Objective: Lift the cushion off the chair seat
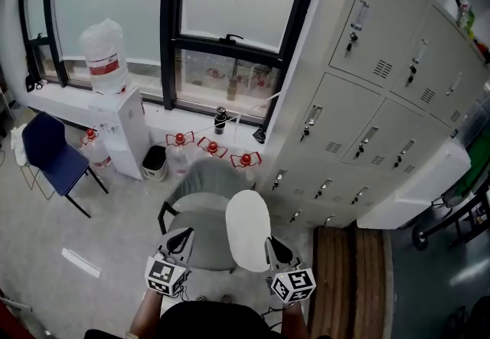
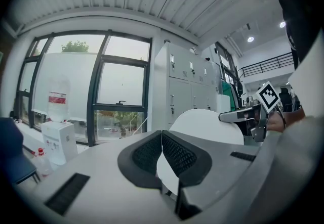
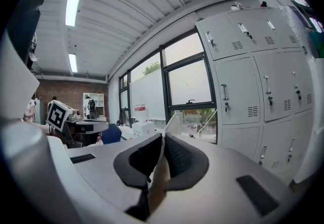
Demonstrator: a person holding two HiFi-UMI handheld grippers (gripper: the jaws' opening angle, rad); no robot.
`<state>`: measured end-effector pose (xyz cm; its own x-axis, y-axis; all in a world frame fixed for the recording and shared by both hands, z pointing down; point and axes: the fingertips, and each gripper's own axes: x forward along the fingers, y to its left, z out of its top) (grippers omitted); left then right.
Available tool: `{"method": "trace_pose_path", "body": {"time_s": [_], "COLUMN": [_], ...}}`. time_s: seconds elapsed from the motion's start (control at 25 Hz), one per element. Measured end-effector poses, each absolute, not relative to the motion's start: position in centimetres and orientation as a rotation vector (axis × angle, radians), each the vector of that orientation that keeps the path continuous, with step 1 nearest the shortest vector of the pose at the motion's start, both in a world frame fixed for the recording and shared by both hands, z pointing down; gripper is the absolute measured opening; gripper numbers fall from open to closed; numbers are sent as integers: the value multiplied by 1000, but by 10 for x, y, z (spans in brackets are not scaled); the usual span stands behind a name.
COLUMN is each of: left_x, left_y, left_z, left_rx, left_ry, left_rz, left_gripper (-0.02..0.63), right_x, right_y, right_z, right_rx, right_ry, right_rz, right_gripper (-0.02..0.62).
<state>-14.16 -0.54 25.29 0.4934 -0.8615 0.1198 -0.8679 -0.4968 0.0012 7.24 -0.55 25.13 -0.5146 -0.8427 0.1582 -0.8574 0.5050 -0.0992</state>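
Observation:
A white oval cushion (image 1: 247, 230) hangs above the grey office chair's seat (image 1: 200, 236), clear of it. My right gripper (image 1: 272, 247) is shut on the cushion's right edge. In the right gripper view that edge (image 3: 172, 123) runs thin between the closed jaws (image 3: 162, 139). My left gripper (image 1: 184, 238) is over the seat's left side, apart from the cushion, and its jaw tips (image 2: 162, 134) touch with nothing pinched. In the left gripper view the cushion (image 2: 207, 124) shows behind these jaws, with the right gripper (image 2: 238, 115) on its far edge.
Grey lockers (image 1: 367, 100) stand along the right. A water dispenser (image 1: 122, 131), a small bin (image 1: 155, 163) and red objects (image 1: 213, 148) sit under the window. A blue chair (image 1: 50, 154) is at the left, and a wooden strip (image 1: 352, 276) lies at the lower right.

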Motion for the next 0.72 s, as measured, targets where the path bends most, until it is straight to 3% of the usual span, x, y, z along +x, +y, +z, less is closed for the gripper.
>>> {"method": "trace_pose_path", "body": {"time_s": [0.72], "left_x": [-153], "left_y": [9], "left_z": [256], "left_rx": [2662], "left_ry": [-1523], "left_rz": [170], "left_gripper": [18], "right_x": [52], "right_y": [9], "right_z": [253], "right_rx": [1487], "right_ry": [-2662], "right_rz": [278], "right_gripper": [41]}}
